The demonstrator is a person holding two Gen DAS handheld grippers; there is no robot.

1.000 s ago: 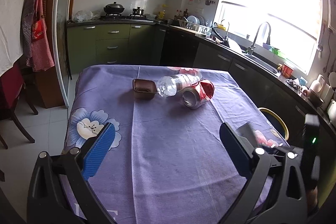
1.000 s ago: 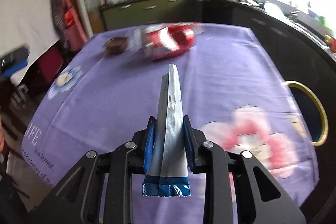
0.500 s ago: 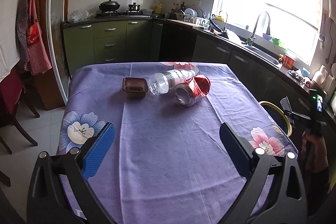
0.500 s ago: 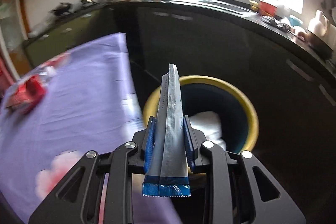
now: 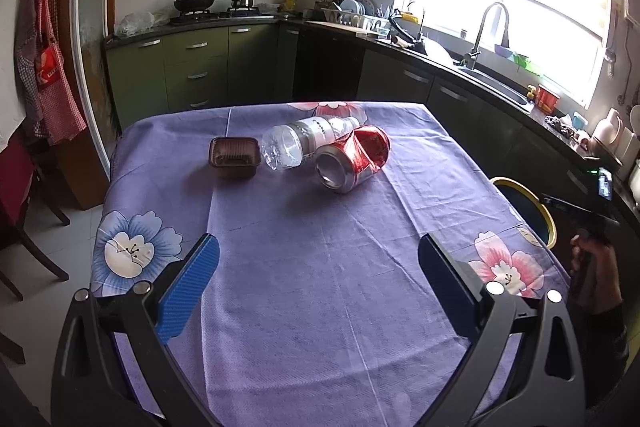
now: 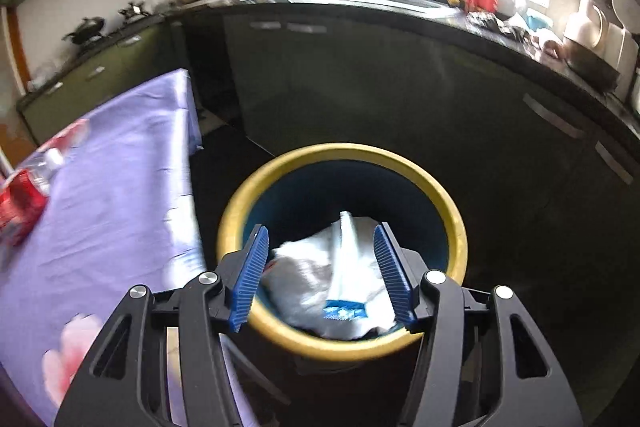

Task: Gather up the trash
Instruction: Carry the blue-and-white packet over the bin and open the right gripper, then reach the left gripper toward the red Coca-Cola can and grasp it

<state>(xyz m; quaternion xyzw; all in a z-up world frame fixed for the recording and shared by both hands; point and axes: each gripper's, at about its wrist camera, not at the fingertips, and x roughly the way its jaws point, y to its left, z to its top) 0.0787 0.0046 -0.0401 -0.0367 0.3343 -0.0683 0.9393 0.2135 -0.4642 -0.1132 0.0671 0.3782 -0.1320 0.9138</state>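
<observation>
My right gripper (image 6: pixel 322 251) is open above a yellow-rimmed blue bin (image 6: pixel 448 211). A silver wrapper with a blue end (image 6: pixel 347 267) is loose between the jaws, over white trash (image 6: pixel 300 275) in the bin. My left gripper (image 5: pixel 318 273) is open and empty over the near part of the purple table (image 5: pixel 320 259). Farther on lie a crushed red can (image 5: pixel 354 159), a clear plastic bottle (image 5: pixel 304 141) and a small brown tub (image 5: pixel 234 157). The bin rim also shows in the left wrist view (image 5: pixel 532 199).
The bin stands on the floor just off the table's right edge (image 6: pixel 188 163). Dark cabinets (image 6: pixel 400 87) and a counter with a sink (image 5: pixel 488 75) run behind it. A chair (image 5: pixel 24 211) stands left of the table.
My right gripper swung from over the table to above the bin, then opened and let go of the wrapper. My left gripper stayed open.
</observation>
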